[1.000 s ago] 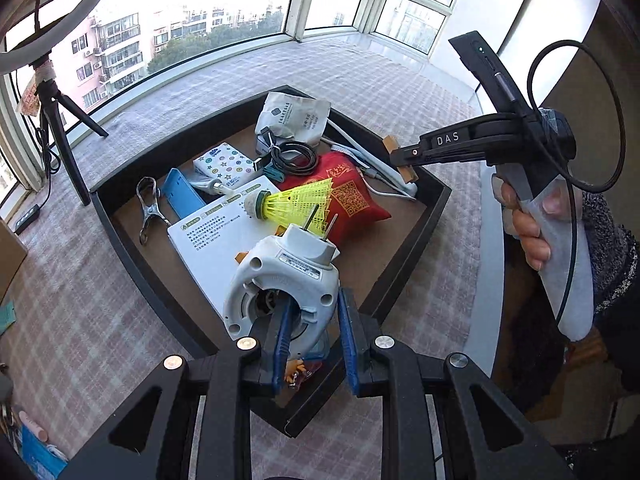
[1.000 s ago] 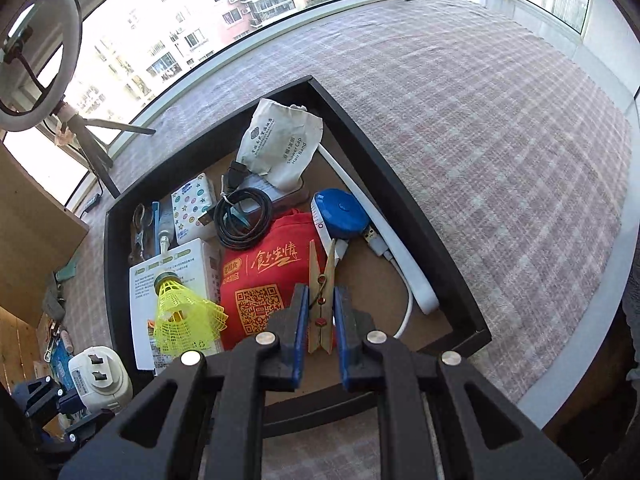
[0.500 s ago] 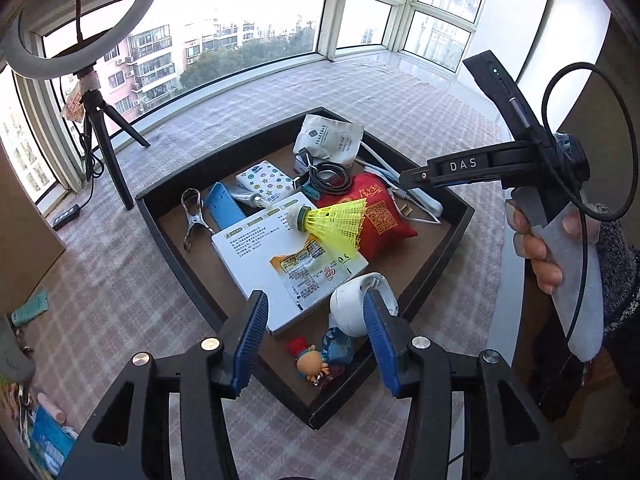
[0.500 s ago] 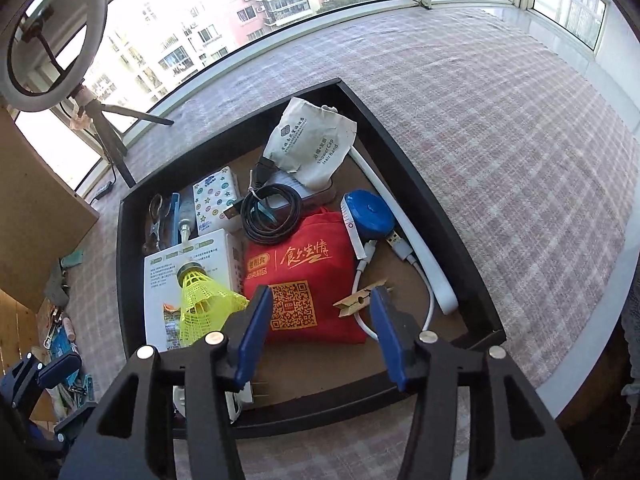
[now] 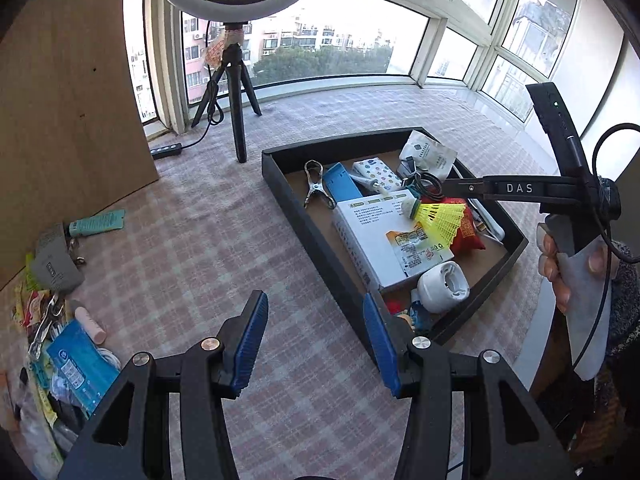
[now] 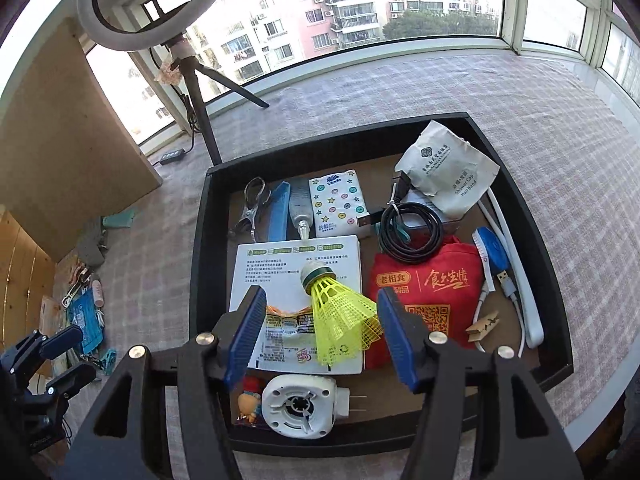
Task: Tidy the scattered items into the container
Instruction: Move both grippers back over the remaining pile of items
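Scattered items [image 5: 76,344] look light and floppy (pinch edges); my left gripper [image 5: 312,344] gapes empty, right gripper [image 6: 320,332] opening, empty.

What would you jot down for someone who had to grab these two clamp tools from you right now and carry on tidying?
Left gripper: open, empty, over the checked cloth beside the tray.
Right gripper: jaws opening, nothing gripped, above the tray.
Black tray already holds the white plug adapter, wooden clothespin, yellow shuttlecock, red pouch, white box, black cable and more.
Left to do: the pile beside the wooden panel, including a teal tube, grey pouch, pink stick and blue packet.
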Demonstrator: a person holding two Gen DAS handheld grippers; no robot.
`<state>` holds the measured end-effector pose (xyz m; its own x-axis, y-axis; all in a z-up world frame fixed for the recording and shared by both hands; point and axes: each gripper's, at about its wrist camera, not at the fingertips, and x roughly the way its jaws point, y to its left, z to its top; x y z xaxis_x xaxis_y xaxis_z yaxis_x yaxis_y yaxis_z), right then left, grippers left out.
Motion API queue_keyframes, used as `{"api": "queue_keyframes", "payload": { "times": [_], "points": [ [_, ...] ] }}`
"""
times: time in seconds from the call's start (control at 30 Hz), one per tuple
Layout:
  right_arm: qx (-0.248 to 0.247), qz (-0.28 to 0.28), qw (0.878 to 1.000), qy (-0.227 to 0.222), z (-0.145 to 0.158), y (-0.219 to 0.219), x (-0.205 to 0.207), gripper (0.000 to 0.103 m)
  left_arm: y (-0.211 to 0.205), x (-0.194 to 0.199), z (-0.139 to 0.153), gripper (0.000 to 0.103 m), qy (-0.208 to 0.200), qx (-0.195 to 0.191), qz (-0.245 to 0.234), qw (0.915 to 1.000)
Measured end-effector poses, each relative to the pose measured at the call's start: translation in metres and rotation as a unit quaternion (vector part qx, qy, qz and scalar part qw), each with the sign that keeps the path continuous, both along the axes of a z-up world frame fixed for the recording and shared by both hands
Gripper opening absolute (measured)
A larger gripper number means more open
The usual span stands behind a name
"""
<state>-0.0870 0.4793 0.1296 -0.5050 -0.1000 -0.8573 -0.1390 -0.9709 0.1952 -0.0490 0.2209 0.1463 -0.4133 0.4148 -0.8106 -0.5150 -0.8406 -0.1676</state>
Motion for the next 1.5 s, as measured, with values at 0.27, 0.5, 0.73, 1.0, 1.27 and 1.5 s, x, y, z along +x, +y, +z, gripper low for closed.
{"api": "queue_keyframes", "payload": {
  "times": [0.27, 0.5, 0.73, 1.0, 1.27, 1.5],
  "points": [
    [0.025, 0.081, 0.996, 0.011, -0.002, -0.066, -0.014, 0.058, -0.091, 0.0, -0.012, 0.048, -0.002, -0.012, 0.106, 0.9942],
    [0.008, 0.164, 0.986, -0.01, -0.012, -0.136, -0.027, 0.058, -0.179, 0.001, -0.028, 0.048, -0.017, -0.024, 0.2, 0.9793],
    [-0.004, 0.233, 0.972, -0.015, -0.011, -0.209, -0.044, 0.058, -0.254, 0.003, -0.046, 0.048, -0.036, -0.046, 0.27, 0.9611],
    [-0.009, 0.278, 0.96, -0.024, -0.014, -0.27, -0.066, 0.058, -0.278, -0.005, -0.05, 0.047, -0.039, -0.034, 0.28, 0.9586],
    [-0.037, 0.325, 0.945, -0.012, -0.027, -0.314, -0.109, 0.058, -0.267, -0.047, -0.056, 0.046, -0.042, -0.021, 0.25, 0.967],
    [-0.031, 0.392, 0.919, 0.012, -0.043, -0.358, -0.15, 0.058, -0.267, -0.073, -0.063, 0.043, -0.051, -0.019, 0.24, 0.9692]
  ]
}}
